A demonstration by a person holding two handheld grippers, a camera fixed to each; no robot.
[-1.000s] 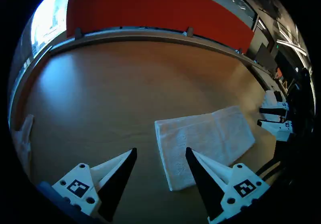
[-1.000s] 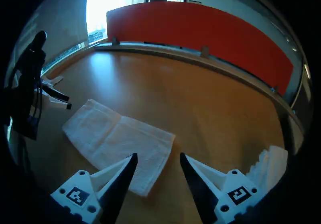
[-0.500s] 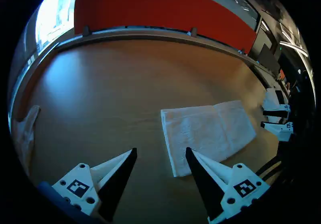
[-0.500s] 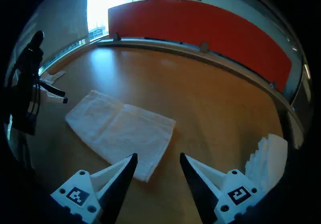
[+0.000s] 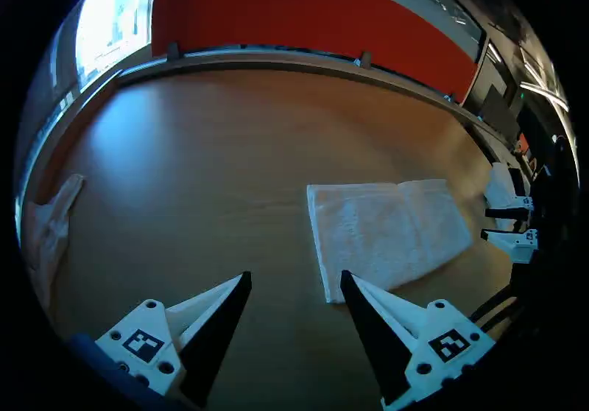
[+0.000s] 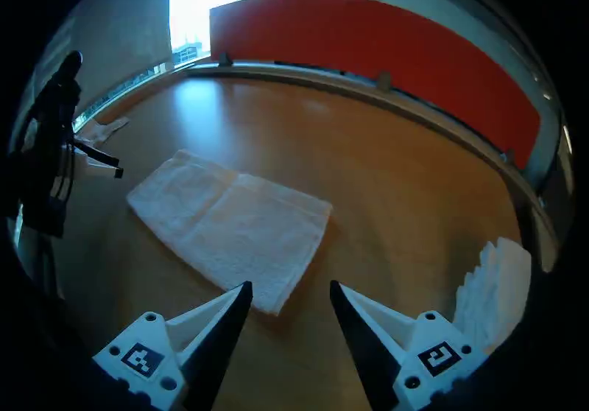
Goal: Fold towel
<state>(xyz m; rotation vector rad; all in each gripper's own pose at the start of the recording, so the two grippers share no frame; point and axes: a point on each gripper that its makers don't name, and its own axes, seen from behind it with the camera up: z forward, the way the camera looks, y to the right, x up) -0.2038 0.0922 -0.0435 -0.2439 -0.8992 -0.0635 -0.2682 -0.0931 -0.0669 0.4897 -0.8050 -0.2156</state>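
A white fluffy folded towel [image 5: 386, 227] lies flat on the smooth brown wooden worktop [image 5: 221, 153]. A fold line runs across it, so one part looks thicker than the other.

The left claw [image 5: 294, 275] is released. Its two black pointed fingers are spread apart and nothing is between them, just bare wood. In the left gripper view, the near corner of the towel sits just beside the tip of one finger, and I cannot tell if they touch.

The right claw [image 6: 291, 284] is let go too, with its fingers wide and nothing in them. In the right gripper view, the towel lies in front of it, a bit to one side, with a corner close to one finger tip.

A pile of white folded cloths [image 6: 497, 293] sits near the edge of the worktop, well apart from the towel. Another crumpled white cloth [image 5: 48, 227] lies at the other side. A long red panel [image 5: 309, 20] stands along the far edge of the worktop.
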